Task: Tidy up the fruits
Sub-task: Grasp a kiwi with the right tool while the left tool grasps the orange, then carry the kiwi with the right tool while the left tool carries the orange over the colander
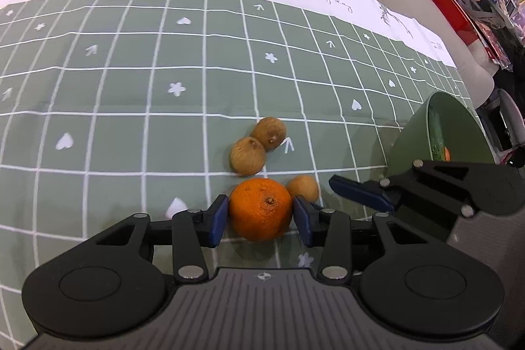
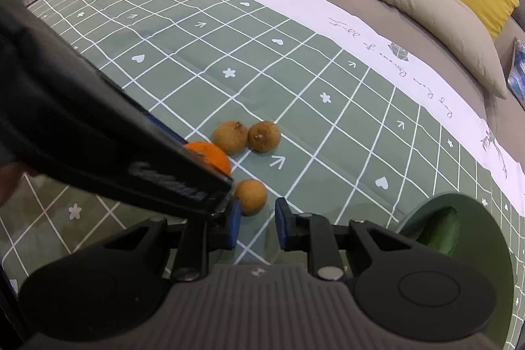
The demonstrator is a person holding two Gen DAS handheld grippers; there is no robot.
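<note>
One orange (image 1: 260, 208) is sitting between the left gripper's (image 1: 261, 220) blue pads, which are pressing its sides. Three brown fruits (image 1: 247, 155) are lying just beyond it on the checked tablecloth (image 1: 131, 87). The right gripper (image 2: 257, 223) is standing narrowly parted, empty, beside one green bowl (image 2: 485, 218) near the cloth's right edge.

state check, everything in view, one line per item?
left gripper: jaws on either side of the orange, pads at its sides, contact unclear
right gripper: open, empty, just short of the nearest longan
orange: on the tablecloth, between the left jaws
nearest longan: loose, beside the orange
two far longans: loose, touching each other
green bowl: on the cloth, already holds produce
</note>
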